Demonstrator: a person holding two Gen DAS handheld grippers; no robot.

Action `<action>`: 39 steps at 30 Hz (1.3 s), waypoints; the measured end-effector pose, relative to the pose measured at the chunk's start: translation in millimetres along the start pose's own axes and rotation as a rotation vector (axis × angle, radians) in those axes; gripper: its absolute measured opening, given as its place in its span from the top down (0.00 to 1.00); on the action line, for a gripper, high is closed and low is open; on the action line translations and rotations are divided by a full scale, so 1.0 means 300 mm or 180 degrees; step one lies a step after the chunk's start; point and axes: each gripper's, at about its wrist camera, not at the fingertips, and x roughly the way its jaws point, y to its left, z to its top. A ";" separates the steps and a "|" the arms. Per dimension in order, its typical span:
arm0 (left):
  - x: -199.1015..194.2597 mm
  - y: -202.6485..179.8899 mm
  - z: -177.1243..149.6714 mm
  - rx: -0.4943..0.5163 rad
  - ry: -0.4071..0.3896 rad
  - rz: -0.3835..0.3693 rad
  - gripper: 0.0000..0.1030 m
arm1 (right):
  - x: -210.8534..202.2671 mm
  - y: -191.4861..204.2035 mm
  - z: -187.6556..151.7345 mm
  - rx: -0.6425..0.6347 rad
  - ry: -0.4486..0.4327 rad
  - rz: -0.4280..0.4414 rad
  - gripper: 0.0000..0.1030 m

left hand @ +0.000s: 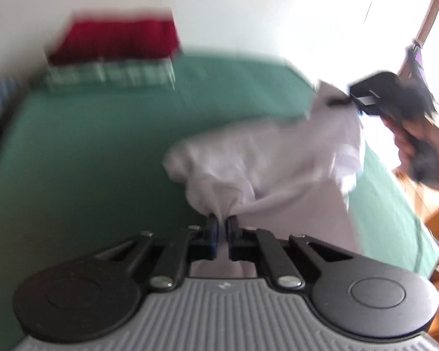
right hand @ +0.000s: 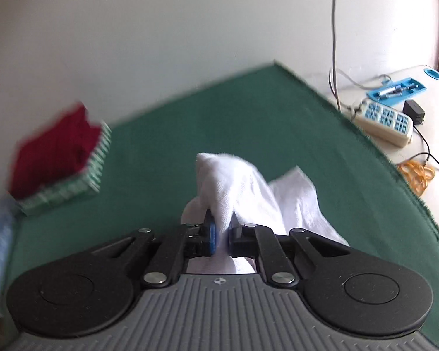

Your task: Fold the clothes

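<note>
A white garment (left hand: 266, 158) hangs bunched between both grippers above the green table cover (left hand: 87, 146). My left gripper (left hand: 223, 225) is shut on a pinched fold of the cloth near the bottom centre of the left wrist view. At the far right of that view, my right gripper (left hand: 341, 102) grips the other end, held by a person's hand (left hand: 418, 146). In the right wrist view the right gripper (right hand: 223, 228) is shut on the white garment (right hand: 234, 181), which rises in a peak over the fingers and trails right onto the green cover (right hand: 248, 117).
A folded stack with a dark red garment (left hand: 123, 41) on top of a green-and-white striped one (left hand: 111, 73) lies at the back left. Off the cover's right edge, a power strip (right hand: 386, 121), a blue tray (right hand: 398, 90) and cables (right hand: 333, 29) lie on a white surface.
</note>
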 end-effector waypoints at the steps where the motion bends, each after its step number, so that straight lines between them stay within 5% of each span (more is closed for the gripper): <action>1: -0.056 0.012 0.043 0.0049 -0.0178 0.0042 0.97 | -0.091 0.010 0.029 0.0054 -0.0157 0.0114 0.94; 5: -0.289 0.058 0.217 0.0208 -0.0826 0.0285 0.97 | -0.491 0.050 0.131 0.0134 -0.0959 0.0519 1.00; 8: -0.420 0.055 0.282 0.0305 -0.1148 0.0434 0.97 | -0.652 0.092 0.162 -0.0149 -0.1096 0.0392 0.99; 9: -0.449 0.043 0.287 0.0342 -0.1180 0.0490 0.97 | -0.670 0.097 0.160 -0.0210 -0.1047 0.0352 0.90; 10: -0.469 0.030 0.283 0.0371 -0.1190 0.0547 0.97 | -0.664 0.091 0.149 -0.0249 -0.0940 0.0354 0.69; 13: -0.489 -0.014 0.212 0.0361 -0.1081 0.0707 0.97 | -0.560 0.072 0.060 -0.0348 -0.0599 0.0244 0.26; 20: -0.478 -0.114 -0.108 -0.0075 -0.0439 0.0752 0.97 | -0.127 0.116 -0.166 -0.0391 0.0448 0.0189 0.28; 27: -0.497 -0.274 -0.422 -0.0317 0.0025 0.0894 0.97 | 0.117 0.257 -0.221 -0.1011 0.0432 -0.0269 0.23; 29: -0.490 -0.301 -0.475 -0.0399 0.0070 0.0908 0.97 | 0.196 0.234 -0.239 -0.0947 0.0687 -0.0247 0.33; 30: -0.485 -0.317 -0.491 -0.0389 0.0069 0.0971 0.97 | 0.211 0.223 -0.249 -0.0895 0.0747 -0.0234 0.65; 32: -0.490 -0.337 -0.507 -0.0363 0.0017 0.1084 0.97 | 0.191 0.216 -0.258 -0.0846 0.0697 -0.0204 0.89; 39: -0.477 -0.237 -0.398 -0.0407 -0.0274 0.1552 0.97 | -0.277 0.174 -0.200 -0.1013 0.0152 0.0612 0.90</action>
